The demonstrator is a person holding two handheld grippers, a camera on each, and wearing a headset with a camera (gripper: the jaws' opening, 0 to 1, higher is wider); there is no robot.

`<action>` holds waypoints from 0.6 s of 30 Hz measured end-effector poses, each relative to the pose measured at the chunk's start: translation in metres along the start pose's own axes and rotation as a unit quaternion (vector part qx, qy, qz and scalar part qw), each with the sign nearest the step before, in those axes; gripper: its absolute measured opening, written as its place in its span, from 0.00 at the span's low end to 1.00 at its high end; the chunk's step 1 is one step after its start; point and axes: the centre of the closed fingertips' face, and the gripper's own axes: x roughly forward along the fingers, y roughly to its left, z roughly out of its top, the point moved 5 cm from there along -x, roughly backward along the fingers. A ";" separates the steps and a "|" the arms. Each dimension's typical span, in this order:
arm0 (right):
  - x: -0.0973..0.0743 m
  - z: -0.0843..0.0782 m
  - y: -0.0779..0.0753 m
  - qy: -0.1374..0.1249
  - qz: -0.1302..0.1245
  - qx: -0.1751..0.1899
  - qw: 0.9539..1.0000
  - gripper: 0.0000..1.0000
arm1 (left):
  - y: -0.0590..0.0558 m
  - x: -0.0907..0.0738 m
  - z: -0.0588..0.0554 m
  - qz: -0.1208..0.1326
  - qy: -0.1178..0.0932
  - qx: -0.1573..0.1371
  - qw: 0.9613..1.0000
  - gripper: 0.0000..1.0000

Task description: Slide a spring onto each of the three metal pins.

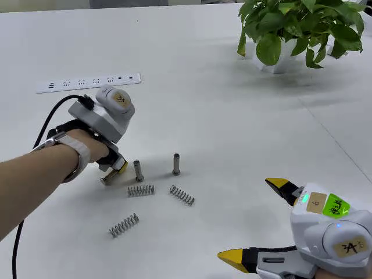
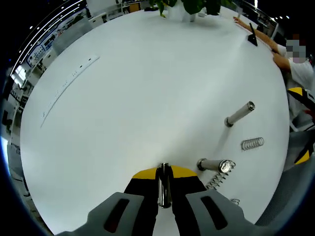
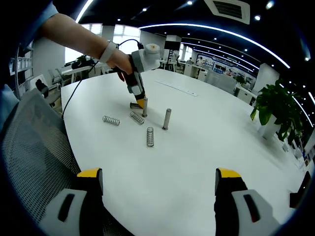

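My left gripper point(image 2: 164, 173) is clamped on a short silver metal pin point(image 2: 163, 189), mostly hidden in the jaws. Centre of the head view: two upright steel pins point(image 1: 138, 170) point(image 1: 176, 164), with three loose wire coil springs point(image 1: 140, 190) point(image 1: 182, 195) point(image 1: 124, 225) below them. Right gripper point(image 1: 249, 219) is spread wide at lower right, its body cropped.

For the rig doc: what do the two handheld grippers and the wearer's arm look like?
Left gripper and right gripper: pale grey plastic shells, black jaws, yellow tips. The left has a black cable and a round tan sticker. The right carries a green handwritten label. There is a white wristband on the left wrist.
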 end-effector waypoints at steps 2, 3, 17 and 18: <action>0.000 0.000 0.000 0.001 0.001 -0.001 1.000 0.96 | 0.002 0.000 -0.001 -0.005 -0.012 -0.016 1.000 0.08; 0.000 0.000 0.000 0.001 0.001 -0.001 1.000 0.96 | 0.001 -0.001 -0.002 -0.007 -0.017 -0.020 1.000 0.08; 0.000 -0.001 0.001 0.003 0.002 0.000 1.000 0.96 | 0.001 -0.002 -0.009 -0.023 -0.075 -0.071 0.994 0.08; 0.000 -0.001 0.000 0.003 0.001 -0.001 1.000 0.96 | 0.001 -0.002 -0.009 -0.023 -0.078 -0.074 0.994 0.08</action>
